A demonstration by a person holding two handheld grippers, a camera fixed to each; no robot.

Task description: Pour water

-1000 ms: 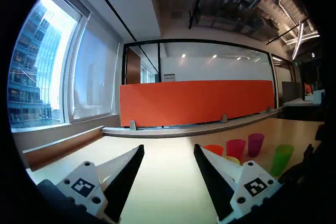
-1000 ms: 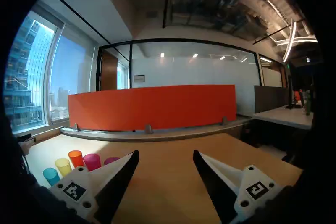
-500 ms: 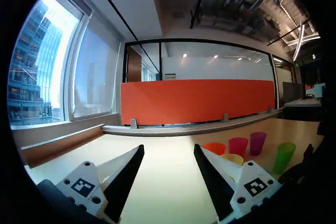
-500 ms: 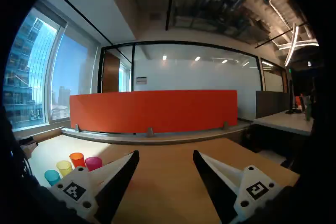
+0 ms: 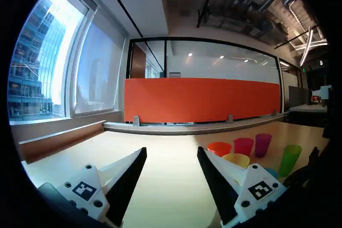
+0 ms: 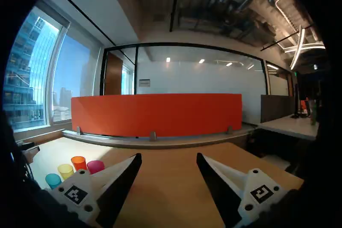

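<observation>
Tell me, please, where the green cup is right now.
In the left gripper view, the green cup stands at far right, just right of the purple cup and nearer the camera.

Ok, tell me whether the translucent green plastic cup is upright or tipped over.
Upright: the translucent green plastic cup stands on its narrower base on the wooden table, open rim on top.

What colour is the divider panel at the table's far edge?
The divider panel is plain orange; the right gripper view shows it best.
</observation>
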